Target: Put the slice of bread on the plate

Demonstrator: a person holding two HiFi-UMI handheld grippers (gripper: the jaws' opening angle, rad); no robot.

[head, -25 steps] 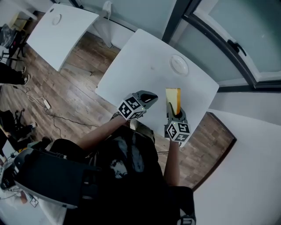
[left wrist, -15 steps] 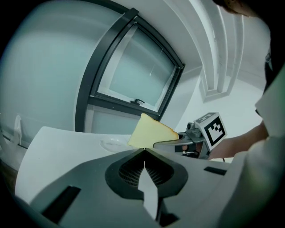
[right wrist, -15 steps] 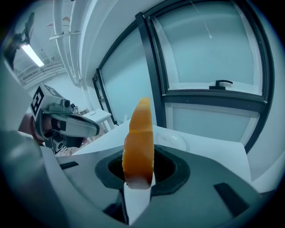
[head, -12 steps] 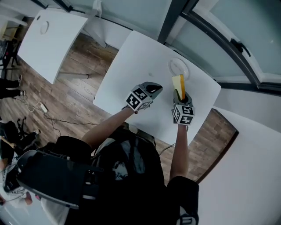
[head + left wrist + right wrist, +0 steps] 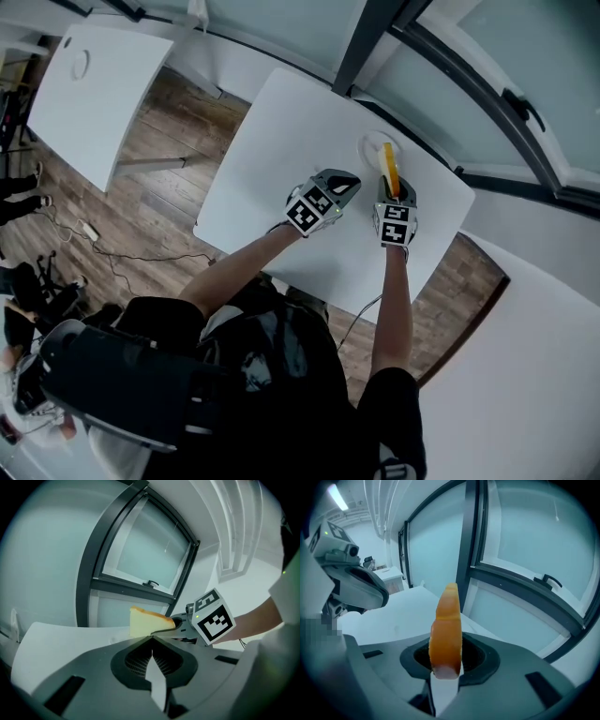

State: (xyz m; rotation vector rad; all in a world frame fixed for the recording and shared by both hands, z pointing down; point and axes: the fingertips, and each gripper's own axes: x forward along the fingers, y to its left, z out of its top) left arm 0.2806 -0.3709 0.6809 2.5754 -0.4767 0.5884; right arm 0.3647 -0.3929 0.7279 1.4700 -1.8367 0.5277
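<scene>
In the head view a yellow slice of bread (image 5: 388, 170) stands on edge between the jaws of my right gripper (image 5: 391, 190), which is shut on it. The slice hangs over the near rim of a small white plate (image 5: 374, 143) at the far side of the white table (image 5: 281, 141). In the right gripper view the bread (image 5: 447, 630) shows edge-on, crust up. My left gripper (image 5: 343, 184) floats just left of the bread above the table, jaws shut with nothing in them. From the left gripper view I see the slice (image 5: 144, 622) and the right gripper (image 5: 183, 626) beyond my closed jaw tips.
A dark-framed glass wall (image 5: 450, 66) runs behind the table's far edge. A second white table (image 5: 89, 84) stands at the left across a wooden floor (image 5: 159, 178). The right gripper view shows the left gripper (image 5: 352, 586) close at its left.
Both grippers have moved away from the person's body across the table. The bread has travelled with the right gripper and now hangs at the plate.
</scene>
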